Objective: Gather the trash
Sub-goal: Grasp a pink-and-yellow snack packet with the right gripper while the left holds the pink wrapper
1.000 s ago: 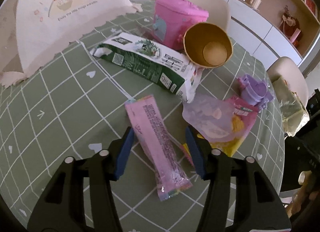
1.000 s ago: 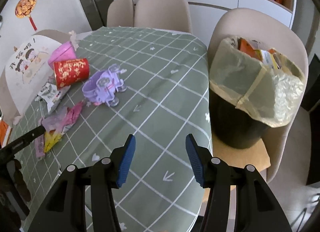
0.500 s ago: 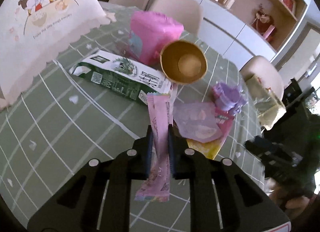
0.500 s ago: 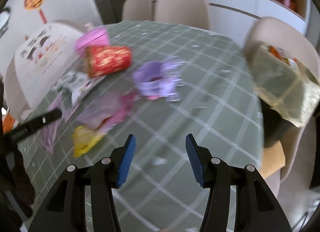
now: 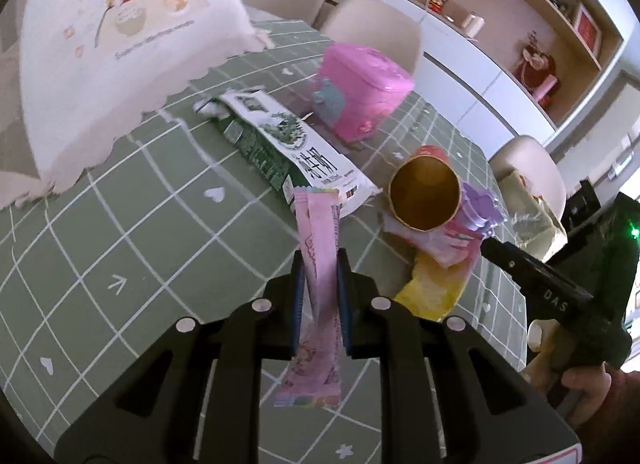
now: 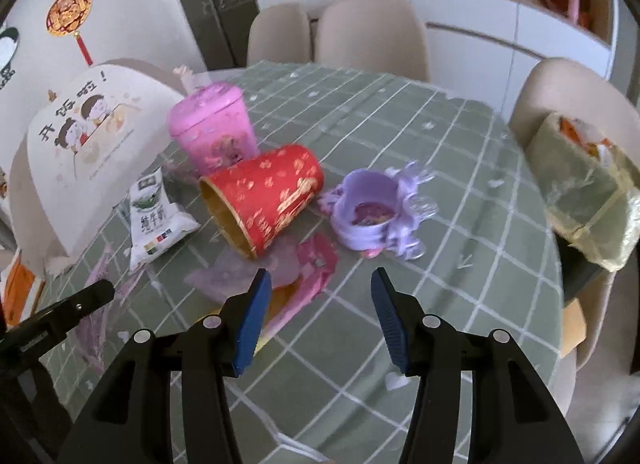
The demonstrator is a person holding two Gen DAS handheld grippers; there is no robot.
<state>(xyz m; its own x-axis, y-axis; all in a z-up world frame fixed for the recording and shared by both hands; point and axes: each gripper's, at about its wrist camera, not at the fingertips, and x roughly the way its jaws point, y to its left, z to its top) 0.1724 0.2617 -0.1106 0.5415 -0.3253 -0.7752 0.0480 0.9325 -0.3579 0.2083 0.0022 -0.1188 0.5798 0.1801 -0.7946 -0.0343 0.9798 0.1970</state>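
My left gripper [image 5: 320, 268] is shut on a long pink wrapper [image 5: 318, 248] and holds it above the green checked tablecloth [image 5: 132, 224]. My right gripper [image 6: 318, 296] is open and empty, low over the table, just in front of a pink and yellow pouch [image 6: 308, 268]. A red and gold paper cup [image 6: 264, 196] lies on its side, and it also shows in the left wrist view [image 5: 424, 194]. A purple plastic cup [image 6: 372, 216] sits to its right. A green and white milk carton [image 5: 280, 148] lies flat.
A pink tin [image 6: 212, 132] stands at the back of the table. A bin lined with a yellow bag [image 6: 588, 188] sits on a chair at the right. A white cartoon chair cover [image 5: 112, 32] is on the left. Beige chairs [image 6: 368, 40] stand behind.
My left gripper has closed on the pink wrapper and lifted it off the table. My right gripper has swung left from the bin towards the cup and pouch.
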